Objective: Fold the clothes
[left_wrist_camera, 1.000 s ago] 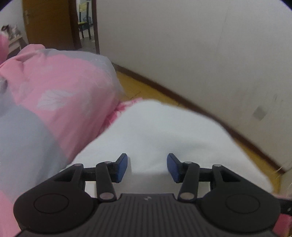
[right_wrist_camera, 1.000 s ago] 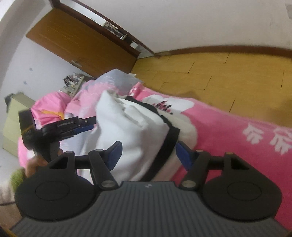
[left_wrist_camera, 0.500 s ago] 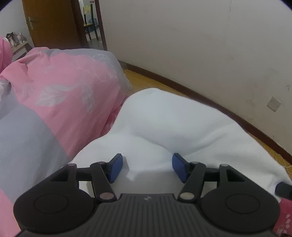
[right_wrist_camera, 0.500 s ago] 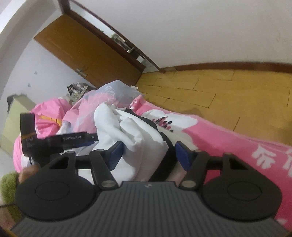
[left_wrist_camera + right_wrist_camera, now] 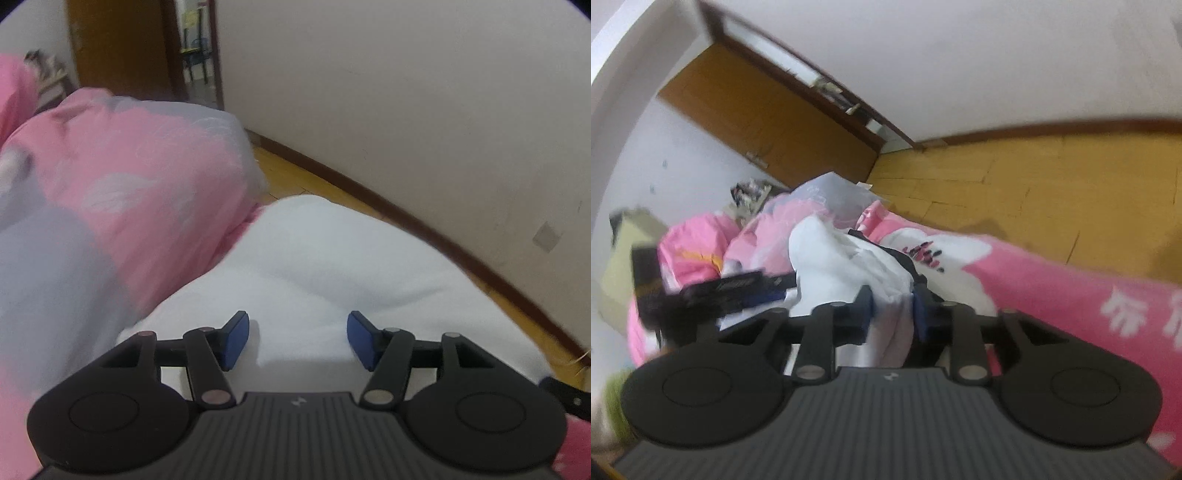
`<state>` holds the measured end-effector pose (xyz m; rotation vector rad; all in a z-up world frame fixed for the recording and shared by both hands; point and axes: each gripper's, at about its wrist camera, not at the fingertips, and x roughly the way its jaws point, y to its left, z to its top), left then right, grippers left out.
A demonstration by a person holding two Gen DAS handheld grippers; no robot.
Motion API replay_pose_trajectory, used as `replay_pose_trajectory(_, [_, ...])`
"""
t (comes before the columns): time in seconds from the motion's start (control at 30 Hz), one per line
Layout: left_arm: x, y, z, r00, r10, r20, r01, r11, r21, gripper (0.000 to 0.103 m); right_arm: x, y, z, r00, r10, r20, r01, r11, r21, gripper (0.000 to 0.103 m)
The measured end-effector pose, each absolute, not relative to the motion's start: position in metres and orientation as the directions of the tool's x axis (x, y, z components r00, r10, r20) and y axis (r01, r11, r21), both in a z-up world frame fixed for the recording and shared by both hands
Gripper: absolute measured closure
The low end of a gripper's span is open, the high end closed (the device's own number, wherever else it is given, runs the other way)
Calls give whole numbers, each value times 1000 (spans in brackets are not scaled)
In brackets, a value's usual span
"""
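White fabric fills the middle of both views: a white garment (image 5: 332, 266) with a black trim band (image 5: 905, 264), heaped on a bed covered by a pink sheet (image 5: 1071, 295) printed with white shapes.

From the left wrist camera, the left gripper (image 5: 297, 341) has its blue-padded fingers (image 5: 234, 341) spread wide, with the garment spreading out under and ahead of them; nothing is pinched between the pads. To the left of the garment rises a pink and grey quilt (image 5: 122, 206) with a pale leaf print. Behind it are a brown wooden door (image 5: 122, 48), a white wall (image 5: 406, 92) and a strip of yellow wood floor (image 5: 295, 177).

From the right wrist camera, which is blurred, the right gripper (image 5: 893, 314) has its fingers drawn close together, clamping a bunched fold of the white garment between them. The cloth rises from the pinch into a crumpled heap just beyond. The left gripper (image 5: 768, 288) shows to the left of that heap, at its edge. Yellow floor (image 5: 1034, 192) lies beyond the bed.
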<state>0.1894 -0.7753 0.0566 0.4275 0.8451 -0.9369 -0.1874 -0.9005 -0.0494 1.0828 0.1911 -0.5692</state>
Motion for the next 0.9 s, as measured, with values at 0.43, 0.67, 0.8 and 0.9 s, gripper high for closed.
replay_pose_trajectory(0.43, [187, -618, 30, 19, -542, -840, 421, 766, -485, 34, -190, -851, -81, 908, -183, -378, 386, 9, 923, 48])
replay_pose_trajectory(0.67, [169, -625, 8, -147, -574, -806, 440, 692, -573, 37, -165, -843, -69, 869, -216, -444, 465, 55, 883, 46])
replay_pose_trajectory(0.8, [156, -632, 5, -203, -565, -800, 491, 648, -582, 49, -178, -850, -54, 824, -341, -453, 502, 67, 863, 46])
replay_pose_trajectory(0.9, [148, -639, 4, -182, -546, -817, 527, 647, -550, 58, -181, -862, -49, 786, -403, -468, 545, 96, 833, 46])
